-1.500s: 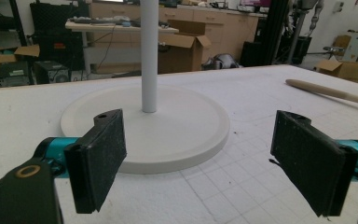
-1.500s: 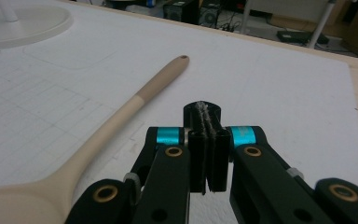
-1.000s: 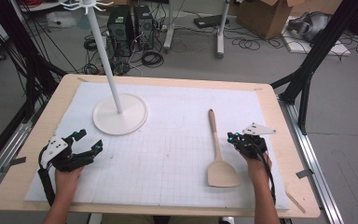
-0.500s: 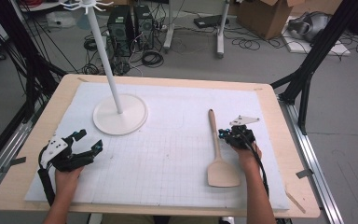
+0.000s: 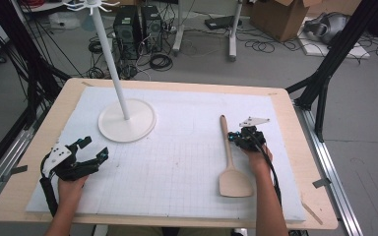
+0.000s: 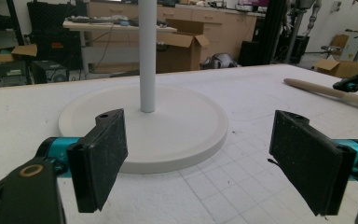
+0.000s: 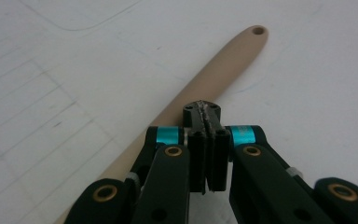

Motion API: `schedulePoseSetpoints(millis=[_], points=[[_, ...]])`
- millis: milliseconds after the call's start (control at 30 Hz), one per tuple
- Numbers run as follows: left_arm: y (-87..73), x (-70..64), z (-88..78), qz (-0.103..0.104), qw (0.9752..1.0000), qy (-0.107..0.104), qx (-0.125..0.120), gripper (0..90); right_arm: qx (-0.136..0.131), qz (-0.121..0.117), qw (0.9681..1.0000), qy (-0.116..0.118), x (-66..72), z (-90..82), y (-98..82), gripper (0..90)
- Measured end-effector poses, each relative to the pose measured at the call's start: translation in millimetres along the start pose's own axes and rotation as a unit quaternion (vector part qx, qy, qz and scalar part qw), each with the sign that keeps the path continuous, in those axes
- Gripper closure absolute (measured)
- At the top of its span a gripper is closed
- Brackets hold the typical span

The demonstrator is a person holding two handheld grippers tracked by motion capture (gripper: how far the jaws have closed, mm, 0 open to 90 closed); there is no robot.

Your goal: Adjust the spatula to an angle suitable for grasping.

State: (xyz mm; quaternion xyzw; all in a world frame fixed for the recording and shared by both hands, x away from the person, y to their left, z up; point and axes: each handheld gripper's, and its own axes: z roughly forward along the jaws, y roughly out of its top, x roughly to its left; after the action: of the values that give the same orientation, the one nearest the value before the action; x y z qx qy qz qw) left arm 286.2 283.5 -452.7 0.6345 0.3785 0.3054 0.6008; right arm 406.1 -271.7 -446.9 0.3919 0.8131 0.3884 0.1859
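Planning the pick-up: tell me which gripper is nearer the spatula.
Right. The right gripper is shut beside the spatula handle; the left gripper sits open across the table, near the stand.

A light wooden table carries a white gridded mat and stands on a grey floor. Black frame struts rise at the far right and far left. Beyond the far edge, two black computer towers sit among loose cables, beside pale metal desk legs. A brown cardboard box rests at the far right. In the left gripper view, wooden cabinets line the back wall, with an open carton before them.
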Motion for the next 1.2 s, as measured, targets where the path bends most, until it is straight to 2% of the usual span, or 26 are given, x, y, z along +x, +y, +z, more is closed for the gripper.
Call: schedulePoseSetpoints(millis=[233, 267, 400, 500, 633, 700, 733, 767, 1000, 1167, 1200], points=[[0.0, 0.2, 0.1, -0.001, 1.0, 0.0, 0.0, 19.7, 0.002, 0.009, 1.0, 0.003, -6.3, 11.5, 7.8, 89.4], [0.0, 0.2, 0.0, 0.0, 1.0, 0.0, 0.001, 19.8, -0.003, 0.017, 0.9997, 0.015, -7.5, 13.3, 8.2, 89.3], [0.0, 0.0, 0.0, 0.0, 1.0, 0.0, 0.001, 20.0, -0.006, 0.019, 0.9994, 0.029, -6.9, 15.6, 7.6, 89.4], [0.0, 0.1, 0.0, 0.0, 1.0, -0.001, 0.001, 20.1, -0.01, 0.0, 0.9985, 0.054, -0.7, 19.5, 11.2, 89.4], [0.0, 0.3, -0.1, 0.0, 1.0, -0.001, 0.001, 20.1, -0.007, -0.013, 0.9976, 0.068, 5.3, 23.3, 15.1, 89.4], [-0.1, 0.2, 0.0, 0.0, 1.0, -0.001, 0.0, 20.1, -0.001, -0.021, 0.9963, 0.084, 7.3, 25.0, 17.7, 89.4], [0.0, 0.2, 0.0, -0.001, 1.0, -0.001, 0.0, 20.2, 0.005, -0.034, 0.995, 0.094, 10.1, 25.9, 20.7, 89.4], [0.0, 0.4, 0.1, 0.0, 1.0, -0.002, 0.001, 20.2, 0.007, -0.038, 0.9944, 0.098, 11.3, 26.4, 21.4, 89.4], [0.0, 0.0, 0.1, -0.001, 1.0, -0.002, 0.002, 20.3, 0.01, -0.044, 0.9923, 0.116, 14.8, 28.1, 22.9, 89.4], [0.1, -0.1, 0.1, -0.001, 1.0, -0.002, 0.002, 20.5, 0.026, -0.065, 0.9884, 0.135, 21.7, 32.7, 31.3, 89.4], [0.0, -0.1, 0.2, -0.001, 1.0, -0.002, 0.002, 20.5, 0.032, -0.075, 0.9864, 0.143, 24.4, 34.8, 34.7, 89.4]])
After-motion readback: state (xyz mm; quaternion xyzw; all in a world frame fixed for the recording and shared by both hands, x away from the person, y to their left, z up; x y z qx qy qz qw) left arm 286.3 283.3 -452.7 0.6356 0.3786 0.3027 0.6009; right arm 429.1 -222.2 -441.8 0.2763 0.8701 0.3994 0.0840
